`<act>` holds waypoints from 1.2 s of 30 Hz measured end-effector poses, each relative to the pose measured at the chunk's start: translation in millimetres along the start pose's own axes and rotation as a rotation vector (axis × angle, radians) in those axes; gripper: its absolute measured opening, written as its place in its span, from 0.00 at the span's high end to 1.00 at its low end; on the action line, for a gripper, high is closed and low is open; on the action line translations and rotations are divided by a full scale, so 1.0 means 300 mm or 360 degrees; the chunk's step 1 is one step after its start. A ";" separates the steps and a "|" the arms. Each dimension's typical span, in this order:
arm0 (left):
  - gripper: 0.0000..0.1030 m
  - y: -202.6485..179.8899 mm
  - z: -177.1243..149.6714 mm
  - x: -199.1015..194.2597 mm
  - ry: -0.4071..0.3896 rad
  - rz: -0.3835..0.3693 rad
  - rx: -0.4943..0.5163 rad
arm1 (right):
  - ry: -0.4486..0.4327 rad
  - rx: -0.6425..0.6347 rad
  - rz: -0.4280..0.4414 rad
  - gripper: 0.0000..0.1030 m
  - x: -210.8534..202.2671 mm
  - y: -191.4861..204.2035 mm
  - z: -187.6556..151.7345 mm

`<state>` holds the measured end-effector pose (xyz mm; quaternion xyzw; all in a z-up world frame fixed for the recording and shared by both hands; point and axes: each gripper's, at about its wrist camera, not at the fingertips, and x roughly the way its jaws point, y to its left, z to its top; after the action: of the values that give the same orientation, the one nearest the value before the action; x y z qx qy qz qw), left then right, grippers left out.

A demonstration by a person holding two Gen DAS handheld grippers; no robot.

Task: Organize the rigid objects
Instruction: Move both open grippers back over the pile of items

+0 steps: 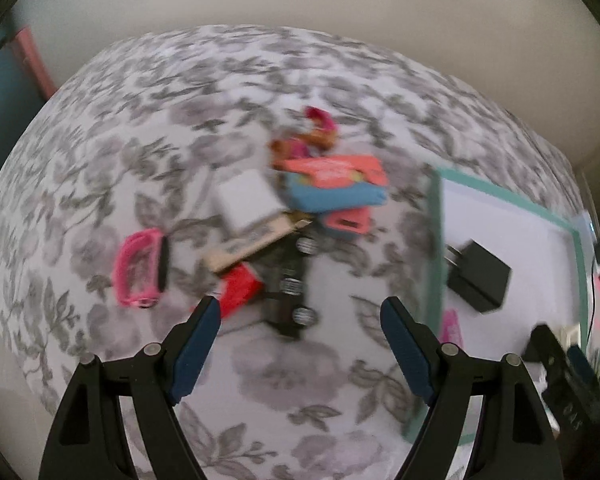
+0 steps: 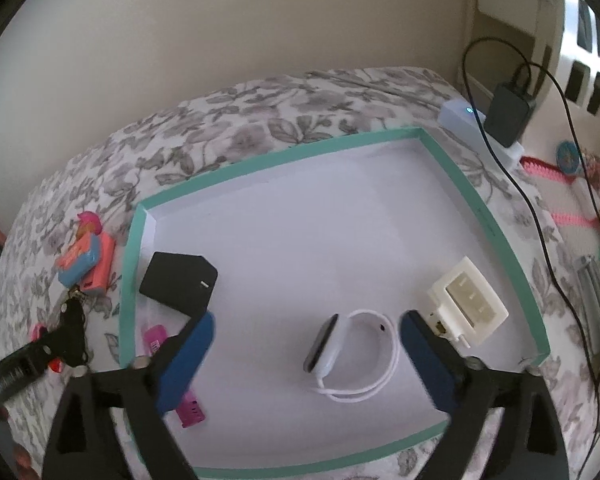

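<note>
My left gripper (image 1: 300,304) hangs open over the floral bedspread (image 1: 180,120) with nothing between its fingers. Just ahead of it lies a blurred pile: a white charger block (image 1: 248,200), a blue and coral box (image 1: 332,180), a black piece with silver knobs (image 1: 288,284), a red item (image 1: 240,288) and a pink case (image 1: 140,272). My right gripper (image 2: 308,316) stands open over the teal-rimmed tray (image 2: 260,160). A white wristband (image 2: 352,356) lies on the tray floor between the fingers, untouched. A black adapter (image 2: 178,280), a cream plug block (image 2: 466,308) and a magenta item (image 2: 190,404) also lie in the tray.
A white power strip (image 2: 464,120) with a black charger (image 2: 508,112) and a cable (image 2: 540,220) sits beyond the tray's far right corner. Pink and mixed clutter (image 2: 572,216) lies along the right. A plain wall (image 2: 220,40) stands behind the bed.
</note>
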<state>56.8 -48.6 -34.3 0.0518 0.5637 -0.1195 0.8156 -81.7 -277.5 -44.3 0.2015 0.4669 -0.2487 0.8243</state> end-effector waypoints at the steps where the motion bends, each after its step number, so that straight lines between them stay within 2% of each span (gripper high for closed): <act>1: 0.19 0.020 0.005 -0.001 -0.0008 0.0020 -0.0027 | -0.0009 -0.0023 -0.0001 0.00 -0.001 0.009 -0.002; 4: 0.09 0.082 0.019 -0.015 -0.0046 0.0103 -0.0096 | -0.0027 -0.0089 0.0004 0.00 -0.005 0.038 -0.007; 13: 0.07 0.255 0.051 -0.065 -0.0178 0.0203 -0.0274 | -0.0086 -0.0209 0.0050 0.00 -0.041 0.127 -0.020; 16: 0.01 0.324 0.058 -0.083 -0.0222 0.0225 -0.0343 | -0.0105 -0.0255 0.0109 0.00 -0.061 0.175 -0.025; 21: 0.01 0.429 0.065 -0.107 -0.0285 0.0220 -0.0449 | -0.0131 -0.0310 0.0270 0.00 -0.096 0.274 -0.032; 24: 0.01 0.476 0.067 -0.104 -0.0267 0.0199 -0.0476 | -0.0129 -0.0353 0.0352 0.00 -0.111 0.350 -0.040; 28: 0.01 0.532 0.067 -0.084 -0.0204 0.0236 -0.0506 | -0.0103 -0.0483 0.0395 0.00 -0.105 0.458 -0.062; 36: 0.01 0.580 0.065 0.005 -0.0037 0.0095 -0.0620 | 0.0008 -0.0731 0.0424 0.01 -0.039 0.611 -0.111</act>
<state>119.3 115.0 -37.5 -0.0918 0.5650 0.0156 0.8198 0.6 -110.4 -31.9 0.0694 0.4825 -0.0249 0.8728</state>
